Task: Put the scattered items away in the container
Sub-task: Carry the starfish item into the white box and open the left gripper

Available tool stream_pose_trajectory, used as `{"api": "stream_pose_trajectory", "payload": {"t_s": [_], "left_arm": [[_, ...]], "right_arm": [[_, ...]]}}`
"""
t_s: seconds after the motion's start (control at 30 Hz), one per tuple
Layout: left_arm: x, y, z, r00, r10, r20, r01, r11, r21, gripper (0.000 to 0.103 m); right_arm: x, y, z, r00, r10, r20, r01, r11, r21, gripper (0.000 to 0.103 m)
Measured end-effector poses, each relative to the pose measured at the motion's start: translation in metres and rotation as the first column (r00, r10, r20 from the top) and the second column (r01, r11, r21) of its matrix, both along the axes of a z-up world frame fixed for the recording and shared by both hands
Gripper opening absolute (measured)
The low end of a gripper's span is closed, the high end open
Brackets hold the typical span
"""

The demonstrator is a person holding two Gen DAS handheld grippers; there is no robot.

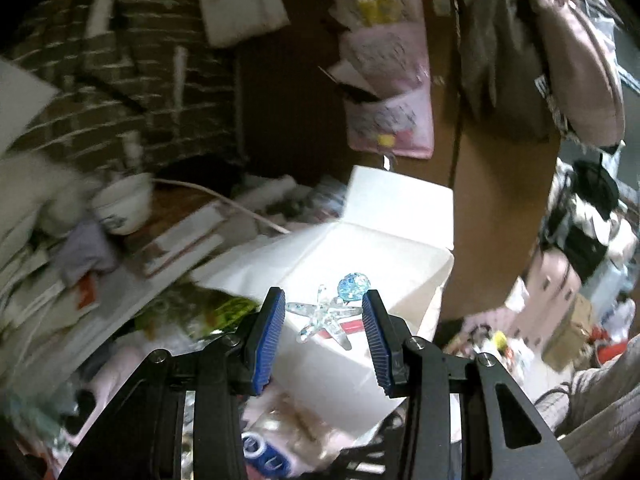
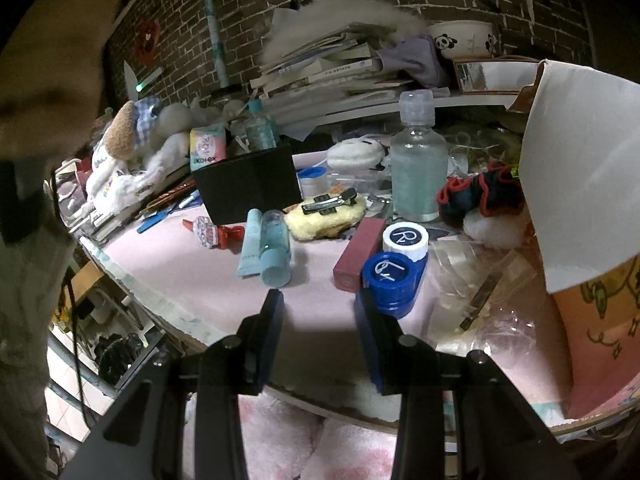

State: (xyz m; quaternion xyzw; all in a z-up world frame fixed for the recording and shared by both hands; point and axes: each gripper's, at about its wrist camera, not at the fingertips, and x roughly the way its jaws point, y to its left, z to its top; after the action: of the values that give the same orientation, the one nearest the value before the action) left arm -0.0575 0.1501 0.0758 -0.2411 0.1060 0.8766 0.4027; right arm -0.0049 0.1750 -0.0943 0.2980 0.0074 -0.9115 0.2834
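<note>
In the left wrist view a clear glass starfish [image 1: 320, 316] with a blue speckled ball [image 1: 353, 286] on it sits between the blue pads [image 1: 266, 332] of my left gripper [image 1: 323, 293], which is shut on it. It hangs in front of an open white box [image 1: 360, 240]. In the right wrist view my right gripper [image 2: 318, 294] stands open over the pink tabletop [image 2: 192, 276] with nothing between its fingers. A blue and white contact lens case [image 2: 394, 272] lies just beyond its right fingertip. The white box flap [image 2: 580, 160] rises at the right edge.
Scattered on the table are a maroon box [image 2: 358, 254], a blue tube and small bottle [image 2: 268, 248], a clear bottle [image 2: 418, 160], a yellow sponge with hair clips [image 2: 324, 212], a black case [image 2: 248, 184] and a book pile [image 2: 328, 68]. A person's arm [image 2: 48, 80] is at left.
</note>
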Motion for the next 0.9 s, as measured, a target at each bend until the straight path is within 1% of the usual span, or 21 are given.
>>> {"api": "stream_pose_trajectory", "payload": {"t_s": [0.1,0.13,0.2,0.23,0.3,0.33,0.4,0.43,0.47,0.5,0.53,0.6,0.7,0.8,0.9], "left_arm": [[-0.014,0.027,0.002,0.998,-0.032,0.051,0.035,0.998,-0.057,0.035],[-0.022,0.039,0.000,0.996,-0.041,0.083,0.048,0.995,-0.091,0.035],[-0.034,0.055,-0.002,0.992,-0.029,0.123,0.046,0.989,-0.142,0.035],[-0.041,0.066,-0.006,0.989,-0.016,0.150,0.043,0.983,-0.181,0.035],[-0.049,0.081,-0.012,0.985,0.002,0.171,0.040,0.970,-0.239,0.035],[-0.053,0.091,-0.017,0.982,0.011,0.188,0.043,0.959,-0.279,0.035],[-0.058,0.102,-0.025,0.977,0.028,0.211,0.043,0.944,-0.326,0.035],[-0.061,0.108,-0.030,0.973,0.047,0.224,0.039,0.931,-0.362,0.035],[-0.062,0.111,-0.033,0.972,0.060,0.225,0.035,0.919,-0.393,0.035],[-0.063,0.117,-0.038,0.973,0.084,0.217,0.019,0.899,-0.437,0.035],[-0.065,0.120,-0.042,0.972,0.094,0.216,0.017,0.886,-0.463,0.035],[-0.066,0.124,-0.049,0.965,0.114,0.235,0.019,0.865,-0.501,0.035],[-0.069,0.124,-0.056,0.959,0.144,0.244,0.009,0.846,-0.533,0.035],[-0.070,0.121,-0.058,0.957,0.153,0.245,0.005,0.840,-0.543,0.036],[-0.066,0.119,-0.057,0.961,0.137,0.239,0.016,0.839,-0.545,0.036]], "right_arm": [[0.000,0.001,-0.001,1.000,0.001,0.002,-0.001,1.000,-0.005,0.034],[0.000,0.001,0.000,1.000,0.001,0.002,-0.001,1.000,-0.006,0.034],[0.001,0.002,-0.001,1.000,0.002,0.004,-0.002,1.000,-0.011,0.034],[0.001,0.002,0.000,1.000,0.002,0.004,-0.002,1.000,-0.014,0.034],[0.002,0.003,0.000,1.000,0.004,0.003,-0.004,1.000,-0.016,0.034],[0.002,0.004,-0.001,1.000,0.004,0.004,-0.004,1.000,-0.018,0.034],[0.002,0.005,-0.001,1.000,0.005,0.005,-0.005,1.000,-0.025,0.034],[0.002,0.006,-0.001,1.000,0.006,0.006,-0.006,1.000,-0.028,0.034],[0.002,0.006,-0.001,1.000,0.006,0.008,-0.006,0.999,-0.031,0.034],[0.002,0.007,-0.001,1.000,0.006,0.008,-0.006,0.999,-0.034,0.034],[0.002,0.007,-0.001,1.000,0.007,0.008,-0.006,0.999,-0.037,0.034],[0.002,0.008,0.000,1.000,0.008,0.006,-0.008,0.999,-0.039,0.035],[0.002,0.010,0.002,1.000,0.007,0.004,-0.007,0.999,-0.045,0.035],[0.003,0.012,0.002,1.000,0.004,0.003,-0.003,0.999,-0.049,0.035],[0.003,0.014,0.002,1.000,-0.004,0.002,0.005,0.999,-0.051,0.037]]}}
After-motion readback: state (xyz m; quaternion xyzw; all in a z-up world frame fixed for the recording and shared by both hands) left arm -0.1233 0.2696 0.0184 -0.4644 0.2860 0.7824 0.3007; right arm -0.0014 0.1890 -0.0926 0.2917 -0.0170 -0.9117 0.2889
